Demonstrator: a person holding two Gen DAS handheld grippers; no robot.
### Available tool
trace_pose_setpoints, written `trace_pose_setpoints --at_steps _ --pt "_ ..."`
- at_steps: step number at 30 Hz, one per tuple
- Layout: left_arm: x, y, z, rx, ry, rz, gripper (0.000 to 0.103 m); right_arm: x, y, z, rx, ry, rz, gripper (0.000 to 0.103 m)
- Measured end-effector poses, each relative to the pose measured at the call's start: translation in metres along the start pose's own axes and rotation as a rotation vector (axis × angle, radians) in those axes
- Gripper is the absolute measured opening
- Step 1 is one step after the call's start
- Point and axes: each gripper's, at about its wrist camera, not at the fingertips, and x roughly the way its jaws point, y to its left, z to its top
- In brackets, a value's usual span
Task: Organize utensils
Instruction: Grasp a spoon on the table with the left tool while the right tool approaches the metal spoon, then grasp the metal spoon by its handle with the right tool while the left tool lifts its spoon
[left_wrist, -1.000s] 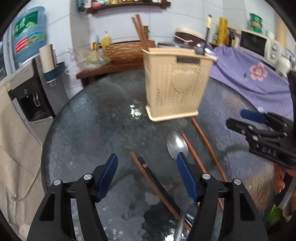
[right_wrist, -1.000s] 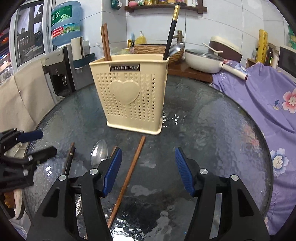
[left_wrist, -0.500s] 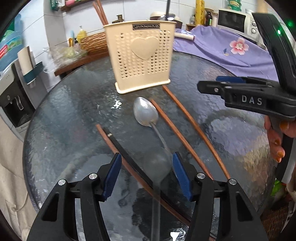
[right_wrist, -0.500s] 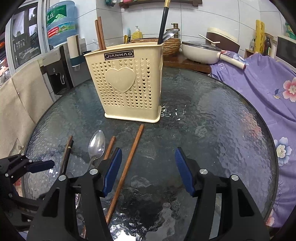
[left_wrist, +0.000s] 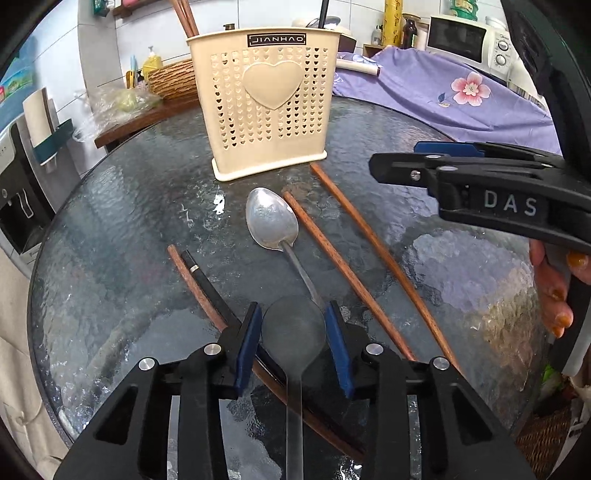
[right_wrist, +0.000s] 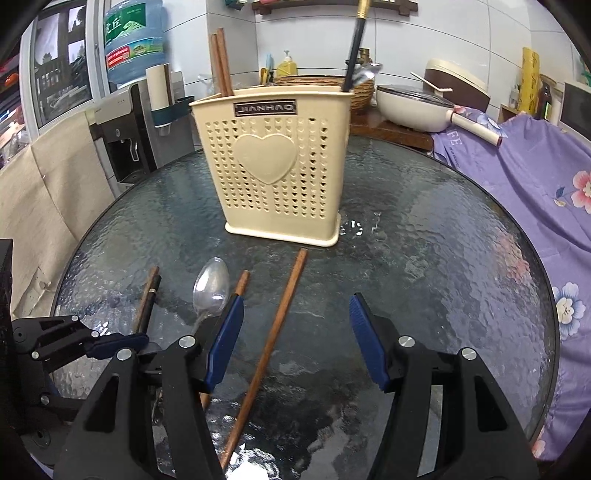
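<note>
A cream perforated utensil holder (left_wrist: 266, 103) (right_wrist: 284, 162) stands on the round glass table (left_wrist: 122, 206), with brown chopsticks and a black-handled utensil inside. On the table lie a silver spoon (left_wrist: 271, 223) (right_wrist: 210, 288), two brown chopsticks (left_wrist: 347, 273) (right_wrist: 273, 343), and a brown and a black chopstick (left_wrist: 199, 284) side by side. My left gripper (left_wrist: 293, 332) has closed onto the bowl of a second, dark spoon (left_wrist: 293, 332) whose handle runs toward the camera. My right gripper (right_wrist: 297, 339) is open over a brown chopstick.
A purple flowered cloth (right_wrist: 535, 177) covers furniture to the right. A white pan (right_wrist: 413, 107), wicker basket (left_wrist: 173, 77) and microwave (left_wrist: 461, 37) stand behind. A water dispenser (right_wrist: 125, 122) stands at the left.
My left gripper moved in low over the table and its jaws closed onto the dark spoon's bowl. The right gripper moved slightly closer to the holder, still open.
</note>
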Motion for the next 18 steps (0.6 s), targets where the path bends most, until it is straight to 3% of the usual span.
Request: trace_pose_setpoints --at_steps 12,18 --pt "-0.024 0.015 0.004 -0.046 -0.063 0.031 0.035 0.019 0.032 0.014 -0.070 0.022 0.030 0.060" --pt "-0.032 0.045 0.000 -0.132 -0.069 0.079 0.035 0.042 0.059 0.020 -0.151 0.069 0.062 0.060"
